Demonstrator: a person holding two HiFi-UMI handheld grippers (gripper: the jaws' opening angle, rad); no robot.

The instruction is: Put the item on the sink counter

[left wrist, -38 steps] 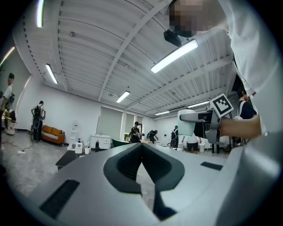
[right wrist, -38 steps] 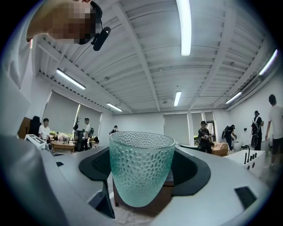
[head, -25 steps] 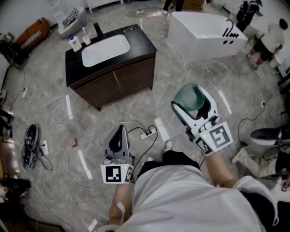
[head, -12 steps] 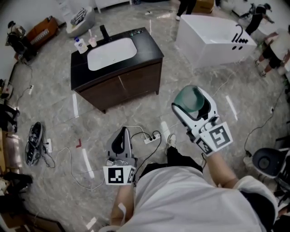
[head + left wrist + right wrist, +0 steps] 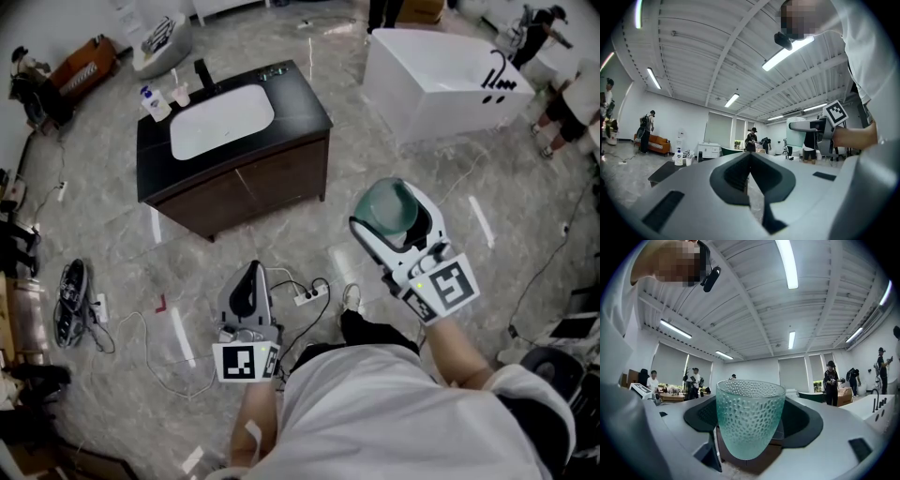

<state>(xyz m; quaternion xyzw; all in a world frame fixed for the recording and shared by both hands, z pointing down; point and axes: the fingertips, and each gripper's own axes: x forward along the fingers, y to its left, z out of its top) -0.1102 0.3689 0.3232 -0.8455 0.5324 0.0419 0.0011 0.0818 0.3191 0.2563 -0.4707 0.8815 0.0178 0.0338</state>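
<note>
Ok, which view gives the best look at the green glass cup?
The right gripper view: the cup fills the middle, upright between the right gripper's jaws, its dimpled wall clear. The head view shows only its rim and inside from above. The left gripper view shows it small and far off.

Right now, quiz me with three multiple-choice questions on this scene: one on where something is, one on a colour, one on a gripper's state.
1. In the head view, where is the sink counter relative to the white bathtub?
A. To its left
B. To its right
C. Inside it

2. What colour is the textured glass cup?
A. Red
B. Pale green
C. Black

3. How is the left gripper?
A. Shut, holding nothing
B. Shut on the cup
C. Wide open

Answers:
1 A: the counter lies at upper left and the tub at upper right.
2 B: the right gripper view shows pale green dimpled glass.
3 A: the left gripper view shows its jaws meeting with nothing between them.
</note>
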